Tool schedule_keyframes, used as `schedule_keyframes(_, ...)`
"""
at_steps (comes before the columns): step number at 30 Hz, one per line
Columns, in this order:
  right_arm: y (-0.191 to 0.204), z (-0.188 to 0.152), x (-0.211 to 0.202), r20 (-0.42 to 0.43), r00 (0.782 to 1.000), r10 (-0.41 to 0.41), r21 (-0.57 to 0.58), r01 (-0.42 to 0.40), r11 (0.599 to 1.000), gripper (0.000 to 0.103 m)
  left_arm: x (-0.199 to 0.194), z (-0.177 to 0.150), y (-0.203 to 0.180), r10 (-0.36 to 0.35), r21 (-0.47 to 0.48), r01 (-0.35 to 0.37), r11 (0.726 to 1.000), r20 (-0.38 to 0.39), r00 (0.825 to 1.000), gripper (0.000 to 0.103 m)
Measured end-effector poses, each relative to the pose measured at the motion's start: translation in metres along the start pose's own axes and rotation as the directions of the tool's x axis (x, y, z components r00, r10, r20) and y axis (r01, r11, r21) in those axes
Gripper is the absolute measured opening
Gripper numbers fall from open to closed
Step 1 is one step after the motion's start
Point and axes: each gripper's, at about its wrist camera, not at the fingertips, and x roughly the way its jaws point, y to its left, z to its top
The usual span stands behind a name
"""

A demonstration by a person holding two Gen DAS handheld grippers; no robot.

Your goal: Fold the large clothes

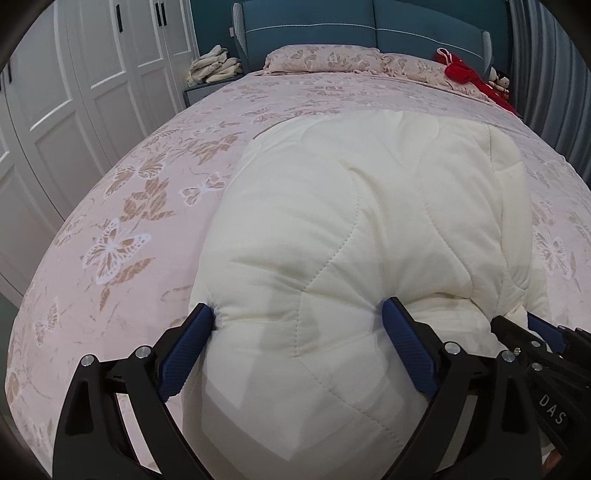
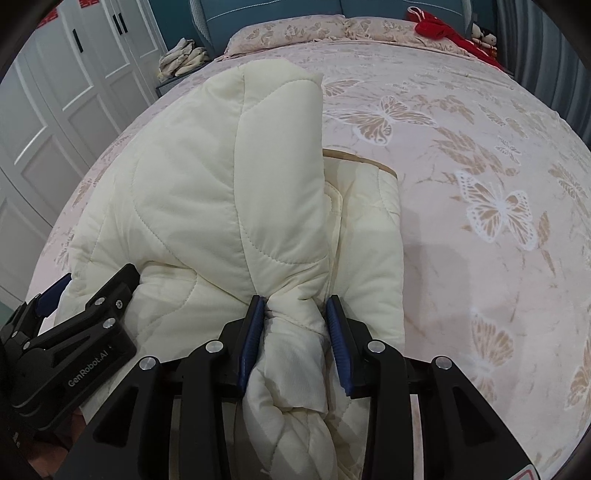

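Pinching a thick bunched fold of the cream quilted coat (image 1: 362,229) between blue-padded jaws: left gripper (image 1: 298,314), pads pressed into the padding on both sides, fabric bulging over and below them. Clamped likewise on a narrower twisted bunch of the same coat: right gripper (image 2: 295,302), jaws drawn close with the cloth squeezed between the pads. Seen also at the lower right edge of the left wrist view and the lower left of the right wrist view, each gripper beside the other, partly cut off by the frame.

Lying on the bed (image 1: 147,177), near its foot end, spread toward the headboard: the rest of the coat. Folded over the body, one quilted panel; showing beneath it in the right wrist view, a lining edge with tan trim (image 2: 373,162). Sleeves and collar hard to tell apart in the heaped folds. Lower end of the coat hidden under the grippers.

Farther off: pink butterfly-print bedspread, two matching pillows (image 1: 325,59) against a teal headboard (image 1: 369,26), red garment (image 1: 465,72) at the far right corner, small dolls (image 1: 498,83) beside it, blurred. Pile of pale cloth (image 1: 214,68) on a nightstand left of the bed; white wardrobe doors (image 1: 92,74) beyond.
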Motion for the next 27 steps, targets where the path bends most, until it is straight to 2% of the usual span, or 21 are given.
schedule_keyframes(5,0.003,0.008,-0.003,-0.039,0.999,-0.007,-0.019,0.006,1.000,0.034,0.004,0.001,0.001,-0.002,-0.004,0.002,1.000,-0.012,1.000,0.092)
schedule_keyframes(8,-0.002,0.018,-0.024,-0.057,0.998,0.005,0.002,-0.004,1.000,0.037,0.001,0.007,0.010,-0.042,-0.028,0.040,0.999,-0.057,0.997,0.095)
schedule_keyframes(11,0.001,0.010,-0.070,0.035,0.999,-0.017,-0.029,0.018,0.999,0.040,-0.020,0.009,0.029,-0.102,-0.104,0.092,0.990,-0.089,0.991,0.094)
schedule_keyframes(14,0.003,-0.013,-0.106,0.110,0.994,-0.024,-0.051,0.030,0.998,0.043,-0.057,-0.005,0.041,-0.072,-0.129,0.066,0.989,-0.046,0.996,0.094)
schedule_keyframes(15,0.003,-0.026,-0.116,0.129,0.991,-0.019,-0.044,0.025,0.999,0.047,-0.067,-0.010,0.041,-0.061,-0.124,0.056,0.991,-0.032,0.998,0.094)
schedule_keyframes(17,0.001,-0.043,-0.122,0.131,0.991,-0.019,-0.028,0.023,0.999,0.048,-0.083,-0.025,0.041,-0.051,-0.113,0.048,0.992,-0.018,0.999,0.094)
schedule_keyframes(20,-0.001,-0.062,-0.114,0.096,0.995,-0.015,-0.013,0.016,1.000,0.048,-0.094,-0.047,0.042,-0.061,-0.125,0.056,0.991,-0.036,0.997,0.094)
schedule_keyframes(24,-0.004,-0.067,-0.083,0.026,0.998,-0.054,-0.035,0.055,0.998,0.048,-0.081,-0.070,0.037,-0.072,-0.149,0.056,0.987,-0.109,0.991,0.094)
schedule_keyframes(27,-0.007,-0.070,-0.062,-0.025,0.997,-0.071,-0.022,0.070,0.997,0.055,-0.065,-0.079,0.036,-0.054,-0.152,0.032,0.988,-0.146,0.988,0.096)
